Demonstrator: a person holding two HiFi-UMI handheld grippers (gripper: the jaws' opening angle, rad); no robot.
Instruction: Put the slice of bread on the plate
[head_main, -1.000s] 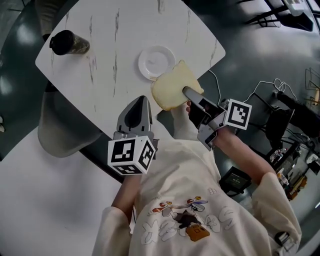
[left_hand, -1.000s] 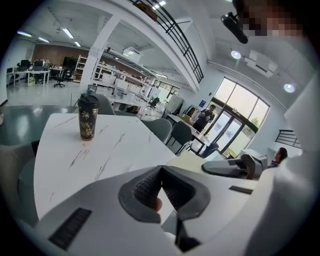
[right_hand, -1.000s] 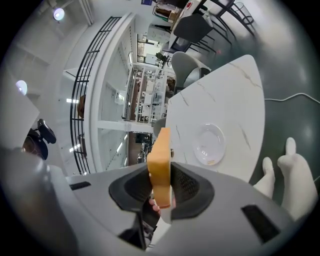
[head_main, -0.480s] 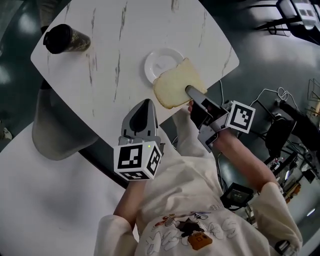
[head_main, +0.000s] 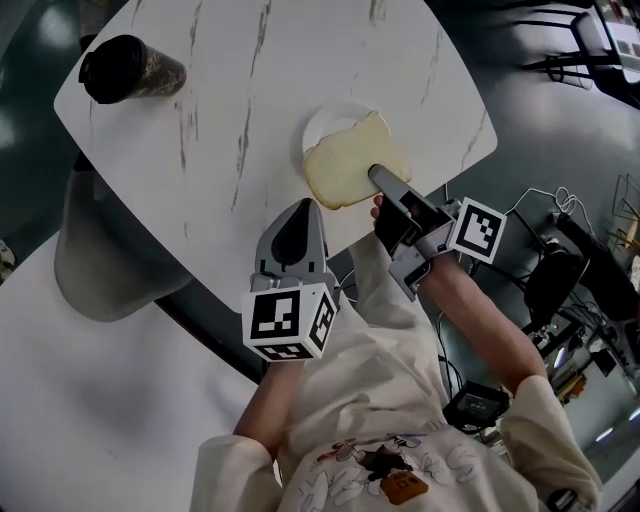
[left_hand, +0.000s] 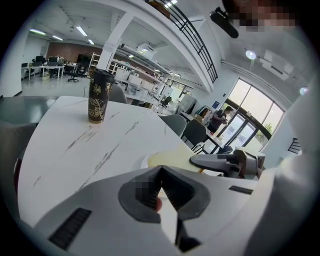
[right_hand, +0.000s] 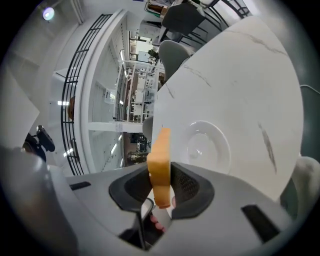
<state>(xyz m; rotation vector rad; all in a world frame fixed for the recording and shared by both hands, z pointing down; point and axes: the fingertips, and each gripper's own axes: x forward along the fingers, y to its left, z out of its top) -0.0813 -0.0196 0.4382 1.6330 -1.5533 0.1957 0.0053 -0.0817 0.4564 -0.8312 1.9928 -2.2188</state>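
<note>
A pale slice of bread (head_main: 345, 165) hangs flat over the near part of a small white plate (head_main: 330, 120) on the white marble table (head_main: 220, 100). My right gripper (head_main: 378, 178) is shut on the slice's near edge. In the right gripper view the bread (right_hand: 161, 155) stands edge-on between the pads, with the plate (right_hand: 207, 147) just beyond it. My left gripper (head_main: 300, 208) is shut and holds nothing, at the table's near edge, left of the bread. The left gripper view shows the bread (left_hand: 167, 160) and the right gripper (left_hand: 210, 161) just ahead.
A dark patterned cup (head_main: 125, 68) stands at the table's far left corner, also in the left gripper view (left_hand: 100, 96). A grey chair (head_main: 100, 265) sits under the table's left side. Cables and gear (head_main: 560, 270) lie on the floor at right.
The right gripper has carried the bread farther over the plate and lower, so that more of the plate is covered. The left gripper has sunk toward the table edge.
</note>
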